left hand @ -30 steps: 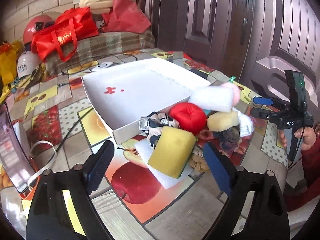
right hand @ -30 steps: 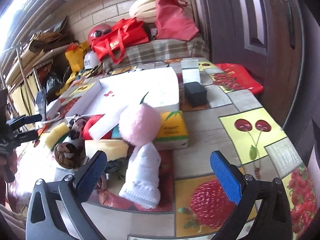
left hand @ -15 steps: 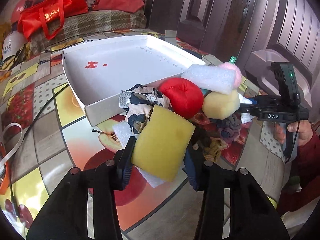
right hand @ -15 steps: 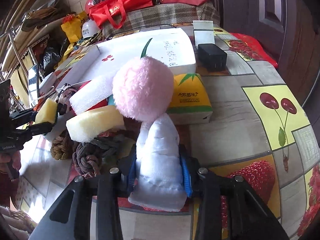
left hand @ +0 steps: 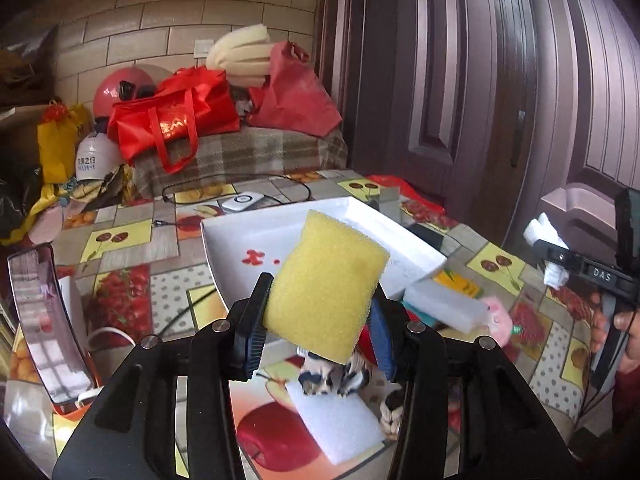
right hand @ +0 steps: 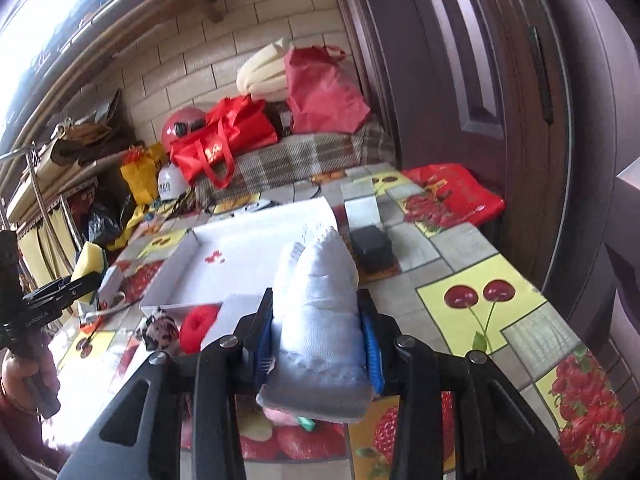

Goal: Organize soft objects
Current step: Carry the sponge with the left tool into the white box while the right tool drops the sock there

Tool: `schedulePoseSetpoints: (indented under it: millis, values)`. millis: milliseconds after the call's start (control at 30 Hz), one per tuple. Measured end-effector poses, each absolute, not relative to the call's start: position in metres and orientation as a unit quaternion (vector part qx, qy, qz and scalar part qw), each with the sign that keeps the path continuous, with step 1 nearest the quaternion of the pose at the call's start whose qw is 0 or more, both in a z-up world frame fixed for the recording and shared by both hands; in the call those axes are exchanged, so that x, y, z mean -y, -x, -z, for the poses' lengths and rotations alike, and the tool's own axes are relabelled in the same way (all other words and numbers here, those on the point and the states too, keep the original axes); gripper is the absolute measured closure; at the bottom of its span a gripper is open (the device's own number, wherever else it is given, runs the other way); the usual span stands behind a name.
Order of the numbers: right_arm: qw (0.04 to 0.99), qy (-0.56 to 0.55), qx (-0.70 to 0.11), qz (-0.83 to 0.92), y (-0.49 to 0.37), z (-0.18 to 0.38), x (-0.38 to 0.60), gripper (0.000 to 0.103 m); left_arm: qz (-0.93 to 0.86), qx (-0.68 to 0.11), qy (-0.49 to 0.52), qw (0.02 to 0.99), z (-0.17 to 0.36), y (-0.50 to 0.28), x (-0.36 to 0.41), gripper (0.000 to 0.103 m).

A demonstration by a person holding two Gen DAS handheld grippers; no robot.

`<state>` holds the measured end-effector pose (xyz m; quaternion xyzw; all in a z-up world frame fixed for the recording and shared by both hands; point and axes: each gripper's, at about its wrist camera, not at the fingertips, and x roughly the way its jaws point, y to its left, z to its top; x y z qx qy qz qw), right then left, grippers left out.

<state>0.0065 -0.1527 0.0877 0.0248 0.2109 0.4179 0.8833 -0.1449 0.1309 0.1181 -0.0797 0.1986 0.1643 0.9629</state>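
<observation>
My left gripper (left hand: 318,326) is shut on a yellow sponge (left hand: 326,286) and holds it up above the table, in front of the white tray (left hand: 240,236). My right gripper (right hand: 318,338) is shut on a white rolled cloth (right hand: 318,300), lifted above the pile. The tray (right hand: 188,260) holds nothing but red marks. On the table below lie a white foam block (left hand: 444,304), a white foam sheet (left hand: 336,424), a spotted cloth (left hand: 336,376), a pink pompom (left hand: 498,316) and a red ball (right hand: 196,326).
A black box (right hand: 372,246) and a yellow tissue pack (left hand: 458,284) sit by the tray's right side. A mirror (left hand: 44,320) stands at the left. Red bags (left hand: 176,120) lie on a plaid bench behind. A dark door (left hand: 460,80) is on the right.
Both grippers closed on their objects and lifted them: the left raised the yellow sponge off the pile, the right raised the white cloth, leaving the pink pompom below.
</observation>
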Motion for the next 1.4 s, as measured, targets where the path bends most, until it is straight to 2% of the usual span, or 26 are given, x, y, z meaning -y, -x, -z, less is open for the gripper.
schedulePoseSetpoints:
  millis: [200, 433, 700, 867, 1067, 1400]
  values:
    - [0.891, -0.037, -0.178, -0.416, -0.003, -0.104, 0.135, 0.065, -0.214, -0.176, 0.068, 0.958, -0.136, 0.108, -0.128, 0.059]
    - [0.886, -0.049, -0.178, -0.426, -0.008, -0.111, 0.116, 0.065, -0.222, -0.187, 0.078, 0.954, -0.134, 0.075, -0.135, 0.059]
    - [0.896, -0.059, -0.136, -0.417, -0.009, -0.150, 0.103, 0.065, -0.222, -0.185, 0.089, 0.953, -0.140, 0.049, -0.150, 0.059]
    - [0.896, -0.052, -0.138, -0.419, -0.012, -0.156, 0.079, 0.065, -0.236, -0.200, 0.102, 0.945, -0.127, 0.040, -0.171, 0.059]
    - [0.887, -0.043, -0.178, -0.425, -0.023, -0.142, 0.043, 0.065, -0.259, -0.227, 0.123, 0.931, -0.107, 0.034, -0.200, 0.059]
    - [0.844, -0.005, -0.317, -0.433, -0.068, -0.091, -0.023, 0.065, -0.254, -0.282, 0.136, 0.915, -0.074, 0.011, -0.217, 0.059]
